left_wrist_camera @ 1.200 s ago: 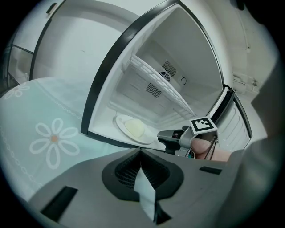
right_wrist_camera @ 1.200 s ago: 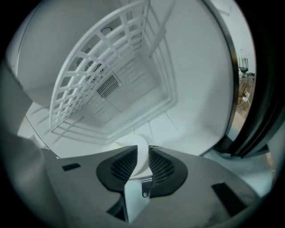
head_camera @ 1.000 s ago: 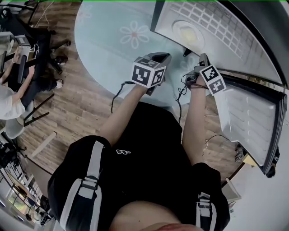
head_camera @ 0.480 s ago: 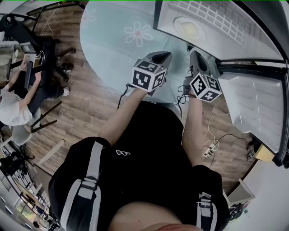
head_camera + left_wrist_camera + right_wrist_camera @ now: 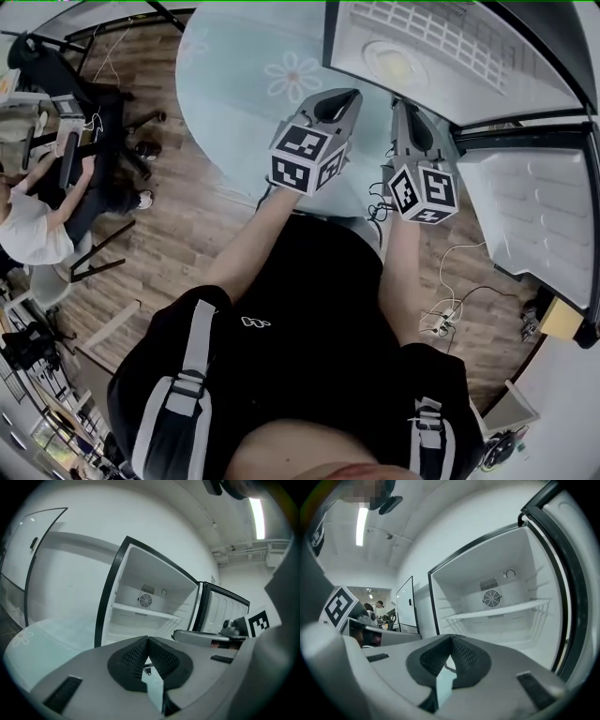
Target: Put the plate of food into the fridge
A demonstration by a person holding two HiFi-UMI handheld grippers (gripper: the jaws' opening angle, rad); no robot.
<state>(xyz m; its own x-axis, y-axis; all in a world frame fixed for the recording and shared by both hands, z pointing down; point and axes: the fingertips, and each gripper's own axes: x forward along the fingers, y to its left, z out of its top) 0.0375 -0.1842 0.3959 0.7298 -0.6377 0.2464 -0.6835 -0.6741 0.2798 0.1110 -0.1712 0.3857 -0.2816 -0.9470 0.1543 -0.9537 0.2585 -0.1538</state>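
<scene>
Left tongs (image 5: 336, 101): pressed together, empty, held out toward the open fridge (image 5: 441, 56).
Right tongs (image 5: 400, 111): together, empty, alongside.

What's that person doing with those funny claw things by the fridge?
A person stands in front of the open fridge, holding a gripper in each hand. The left gripper and the right gripper are both shut and carry nothing. In the head view, a round pale thing, maybe the plate, lies inside the fridge. The fridge door stands wide open.
</scene>
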